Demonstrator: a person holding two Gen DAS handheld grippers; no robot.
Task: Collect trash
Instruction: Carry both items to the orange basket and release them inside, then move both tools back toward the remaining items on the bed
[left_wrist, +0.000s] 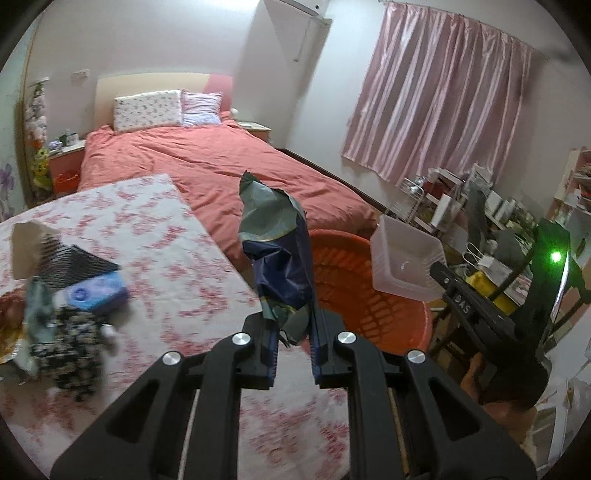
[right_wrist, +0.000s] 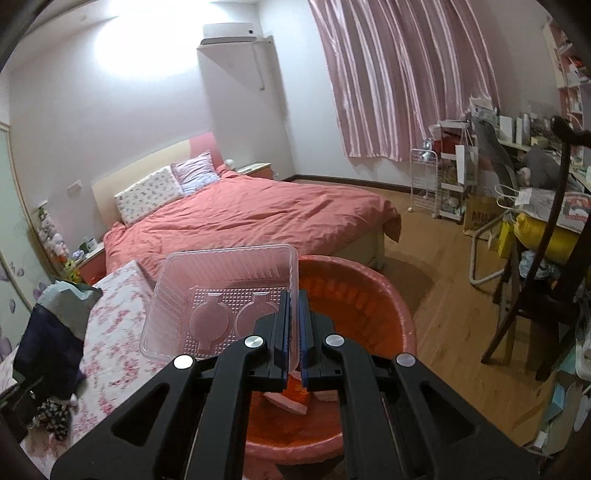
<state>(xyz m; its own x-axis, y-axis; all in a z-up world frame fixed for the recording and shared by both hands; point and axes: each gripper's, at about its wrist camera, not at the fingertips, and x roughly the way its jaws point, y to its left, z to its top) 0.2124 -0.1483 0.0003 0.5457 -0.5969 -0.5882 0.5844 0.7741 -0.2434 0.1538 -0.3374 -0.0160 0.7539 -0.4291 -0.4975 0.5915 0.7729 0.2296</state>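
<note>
My left gripper (left_wrist: 293, 330) is shut on a crumpled dark blue and grey wrapper (left_wrist: 275, 251), held upright at the table's right edge beside an orange basin (left_wrist: 369, 291). In the right wrist view my right gripper (right_wrist: 293, 332) is shut on the rim of a clear plastic tray (right_wrist: 218, 302), tilted over the left rim of the orange basin (right_wrist: 369, 295). Pink scraps (right_wrist: 291, 400) lie in the basin's bottom. The wrapper (right_wrist: 51, 332) shows at the far left there, and the clear tray (left_wrist: 402, 258) with the right gripper (left_wrist: 448, 286) shows at the right of the left view.
A table with a pink floral cloth (left_wrist: 166, 266) carries a blue tissue pack (left_wrist: 98, 293), a black mesh piece (left_wrist: 77, 260) and patterned fabric (left_wrist: 72, 343). A bed with a red cover (right_wrist: 258, 218) lies beyond. A dark chair (right_wrist: 535, 302) and cluttered shelves (right_wrist: 454, 177) stand to the right.
</note>
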